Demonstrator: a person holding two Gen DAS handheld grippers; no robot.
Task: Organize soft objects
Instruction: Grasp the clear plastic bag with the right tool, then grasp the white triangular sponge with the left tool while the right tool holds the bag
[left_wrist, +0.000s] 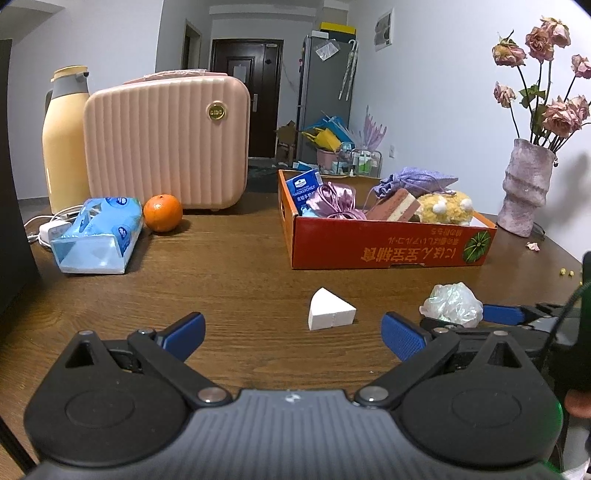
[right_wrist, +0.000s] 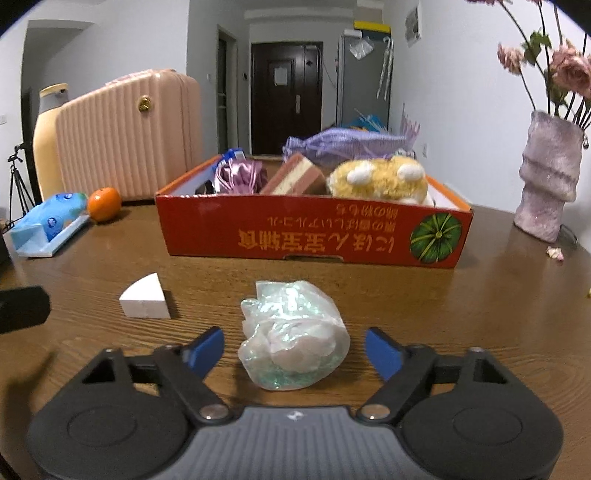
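The red cardboard box (right_wrist: 314, 236) is taken as the landmark on the wooden table (left_wrist: 229, 280). Inside it a yellow plush toy (right_wrist: 380, 181), a pink-and-cream sponge block (right_wrist: 295, 181), a shiny pink satin pouch (right_wrist: 240, 177), a lilac mesh pouch (right_wrist: 343, 146) and a blue handkerchief pack (left_wrist: 304, 188) are seen. In front of the box, a crumpled iridescent plastic bag (right_wrist: 293, 336) is found lying on the table between the spread fingers of the right gripper (right_wrist: 294, 350); it is not touched by either pad. To the front-left of the box, a white wedge-shaped sponge (left_wrist: 330, 312) is set ahead of the left gripper (left_wrist: 293, 338), whose jaws are held wide apart with nothing between them. Left of the box, an orange (left_wrist: 162, 212), a blue tissue pack (left_wrist: 99, 236) and a pink ribbed case (left_wrist: 166, 140) are placed.
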